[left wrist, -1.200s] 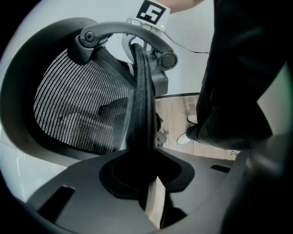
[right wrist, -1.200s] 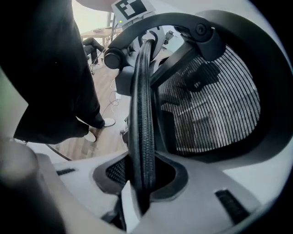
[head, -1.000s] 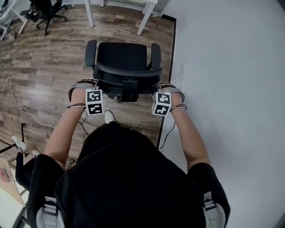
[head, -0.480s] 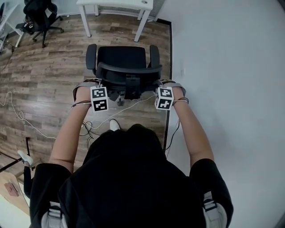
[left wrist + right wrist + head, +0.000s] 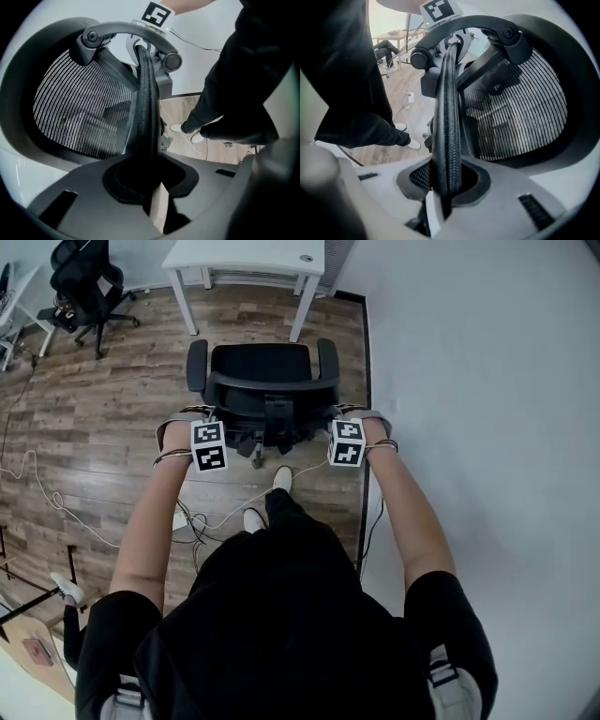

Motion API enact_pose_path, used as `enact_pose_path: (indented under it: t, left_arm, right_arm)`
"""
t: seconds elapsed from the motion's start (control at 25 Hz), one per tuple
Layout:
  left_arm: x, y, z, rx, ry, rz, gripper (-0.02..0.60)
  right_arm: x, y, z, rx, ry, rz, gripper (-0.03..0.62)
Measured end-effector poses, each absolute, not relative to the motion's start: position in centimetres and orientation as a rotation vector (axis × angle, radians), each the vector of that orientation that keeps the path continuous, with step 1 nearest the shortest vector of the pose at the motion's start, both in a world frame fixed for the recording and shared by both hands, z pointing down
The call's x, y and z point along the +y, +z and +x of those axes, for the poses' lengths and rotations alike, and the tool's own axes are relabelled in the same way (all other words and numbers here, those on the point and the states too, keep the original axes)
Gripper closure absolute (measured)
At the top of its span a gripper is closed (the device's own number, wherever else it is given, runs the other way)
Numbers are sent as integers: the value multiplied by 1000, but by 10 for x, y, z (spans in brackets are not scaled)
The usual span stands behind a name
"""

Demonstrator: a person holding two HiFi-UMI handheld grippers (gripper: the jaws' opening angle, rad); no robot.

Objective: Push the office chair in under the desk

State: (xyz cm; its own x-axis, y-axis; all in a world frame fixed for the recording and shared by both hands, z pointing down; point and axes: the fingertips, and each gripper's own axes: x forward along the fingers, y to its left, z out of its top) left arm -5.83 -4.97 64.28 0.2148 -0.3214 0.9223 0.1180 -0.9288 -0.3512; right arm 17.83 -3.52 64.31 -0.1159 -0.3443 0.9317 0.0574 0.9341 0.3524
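The black office chair (image 5: 259, 367) stands on the wood floor, its seat facing the white desk (image 5: 248, 253) at the top of the head view. My left gripper (image 5: 212, 418) is shut on the left end of the mesh backrest's top rim (image 5: 146, 108), and the rim runs down between its jaws (image 5: 153, 190). My right gripper (image 5: 337, 418) holds the right end of the same rim (image 5: 447, 112). Its jaws (image 5: 444, 187) have just been closing, and they are shut with the rim between them. The chair's front is short of the desk's legs.
A white wall (image 5: 469, 381) runs close along the chair's right side. A second black chair (image 5: 84, 277) stands at the far left. White cables (image 5: 52, 498) trail over the floor behind the chair, by the person's feet (image 5: 281, 479). A cardboard box (image 5: 33, 652) sits bottom left.
The chair has rolled toward the desk with both grippers on its backrest. The person has stepped after it, and more of the desk top now shows.
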Motion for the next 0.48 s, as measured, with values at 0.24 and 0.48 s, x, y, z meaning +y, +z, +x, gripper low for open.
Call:
enact_pose_path:
  t: [0.24,0.48]
  left_arm:
    - [-78,646,-57,233,-1756,-2152,511]
    - [-110,645,-63,266,-1774,-2202,511]
  right_arm:
    - [-68,646,178,-1669,-364,200,519]
    - [-113,644,172,-1689,-400,168,519]
